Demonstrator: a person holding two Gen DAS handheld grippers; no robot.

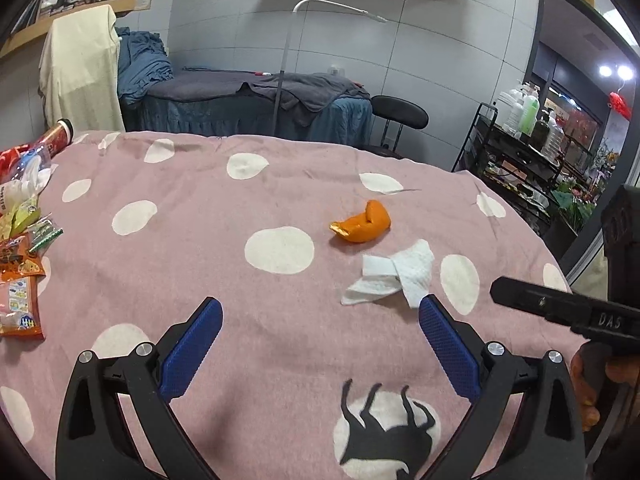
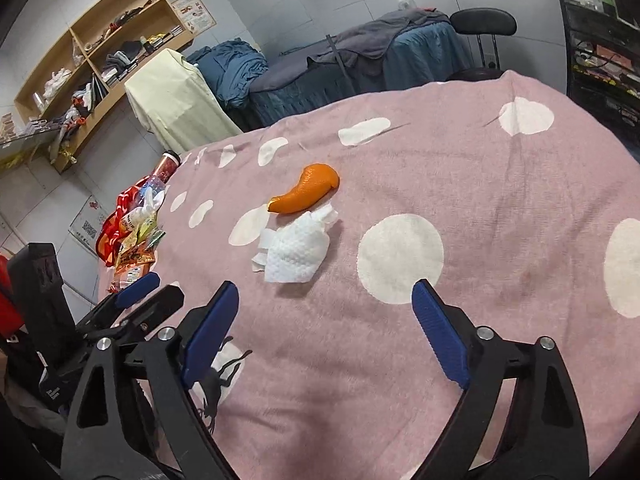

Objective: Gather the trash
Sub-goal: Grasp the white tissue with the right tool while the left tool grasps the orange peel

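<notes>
An orange peel lies on the pink polka-dot blanket, with a crumpled white tissue just in front of it. My left gripper is open and empty, hovering near the front of the blanket, the tissue just ahead of its right finger. In the right wrist view the peel and the tissue lie ahead and to the left of my right gripper, which is open and empty. The left gripper shows at that view's left edge.
A pile of snack wrappers, a clear bottle and a red can lies at the blanket's left edge, and shows in the right wrist view. Behind stand a massage bed, a black chair and a bottle rack.
</notes>
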